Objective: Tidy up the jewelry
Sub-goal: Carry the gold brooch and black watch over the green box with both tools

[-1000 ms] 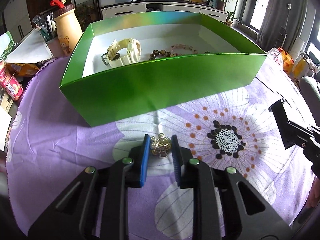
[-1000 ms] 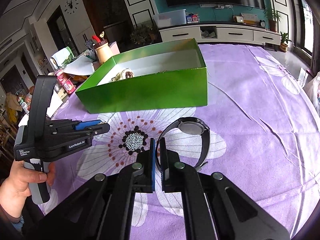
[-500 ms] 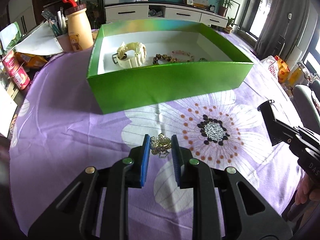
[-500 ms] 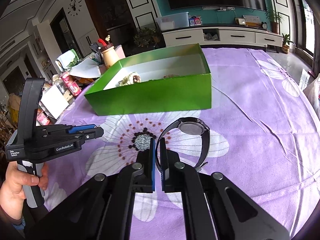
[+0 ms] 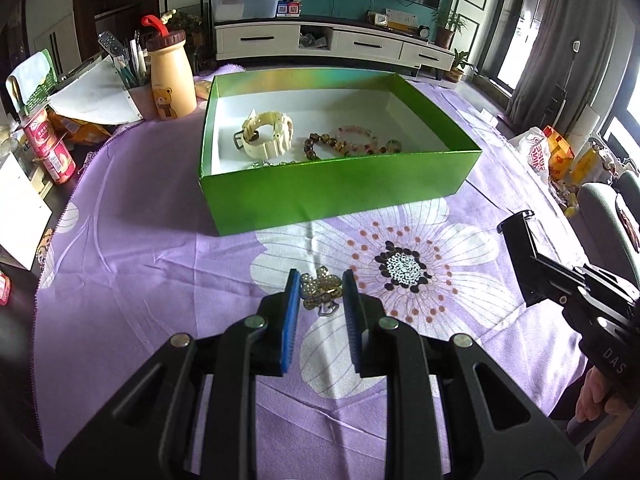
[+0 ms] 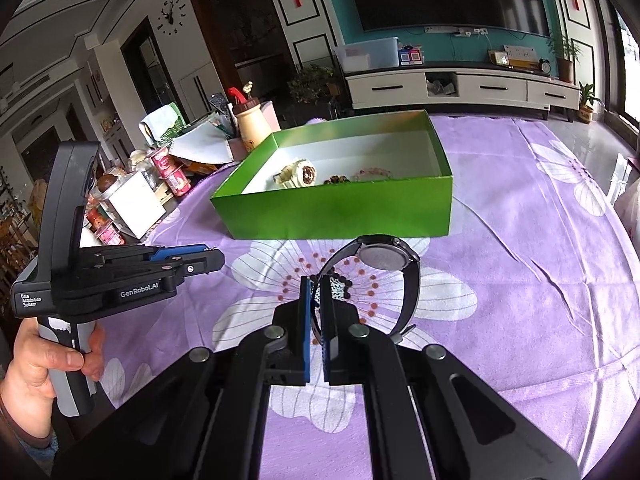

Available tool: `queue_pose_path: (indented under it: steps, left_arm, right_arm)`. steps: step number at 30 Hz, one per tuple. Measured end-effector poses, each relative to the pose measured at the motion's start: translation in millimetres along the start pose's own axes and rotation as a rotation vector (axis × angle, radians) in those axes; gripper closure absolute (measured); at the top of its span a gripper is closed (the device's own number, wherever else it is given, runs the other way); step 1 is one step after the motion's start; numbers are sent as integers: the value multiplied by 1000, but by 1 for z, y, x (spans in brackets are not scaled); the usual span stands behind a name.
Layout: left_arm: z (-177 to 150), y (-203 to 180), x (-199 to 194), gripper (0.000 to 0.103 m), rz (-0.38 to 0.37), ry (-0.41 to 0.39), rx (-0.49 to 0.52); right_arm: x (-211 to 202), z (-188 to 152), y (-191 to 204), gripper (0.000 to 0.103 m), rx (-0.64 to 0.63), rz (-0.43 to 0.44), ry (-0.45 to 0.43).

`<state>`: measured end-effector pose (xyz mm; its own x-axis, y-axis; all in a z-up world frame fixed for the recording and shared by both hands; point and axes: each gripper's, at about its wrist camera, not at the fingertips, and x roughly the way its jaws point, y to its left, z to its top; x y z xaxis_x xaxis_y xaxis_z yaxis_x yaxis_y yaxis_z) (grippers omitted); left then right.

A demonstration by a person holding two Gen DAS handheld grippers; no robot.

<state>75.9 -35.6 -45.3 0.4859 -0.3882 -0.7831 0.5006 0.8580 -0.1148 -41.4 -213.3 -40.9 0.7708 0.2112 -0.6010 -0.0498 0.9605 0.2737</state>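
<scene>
My left gripper (image 5: pixel 321 294) is shut on a gold pearl brooch (image 5: pixel 321 289) and holds it above the purple flowered cloth (image 5: pixel 132 264). My right gripper (image 6: pixel 319 300) is shut on the strap of a black wristwatch (image 6: pixel 386 258), held in the air. The green box (image 5: pixel 336 192) stands ahead of both; it also shows in the right wrist view (image 6: pixel 340 212). Inside lie a cream watch (image 5: pixel 266 138) and bead bracelets (image 5: pixel 348 144). The left gripper also shows in the right wrist view (image 6: pixel 192 266), and part of the right gripper in the left wrist view (image 5: pixel 560 284).
A beige bear bottle (image 5: pixel 170 80), a pen holder, cans (image 5: pixel 54 152) and papers crowd the table's far left edge. Snack bags (image 5: pixel 560 156) and a chair sit at the right. A TV cabinet stands behind the table.
Both grippers have risen and pulled back from the box with their items still held; more of the box's inside shows now.
</scene>
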Motion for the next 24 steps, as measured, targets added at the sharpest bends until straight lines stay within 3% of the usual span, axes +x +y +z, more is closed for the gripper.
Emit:
queue_pose_path:
  steps: [16, 24]
  left_arm:
    - [-2, 5, -2, 82, -5, -16, -6]
    - [12, 6, -5, 82, -8, -45, 7]
  right_arm:
    - [0, 3, 7, 99, -17, 4, 0]
    - [1, 17, 6, 99, -34, -7, -24]
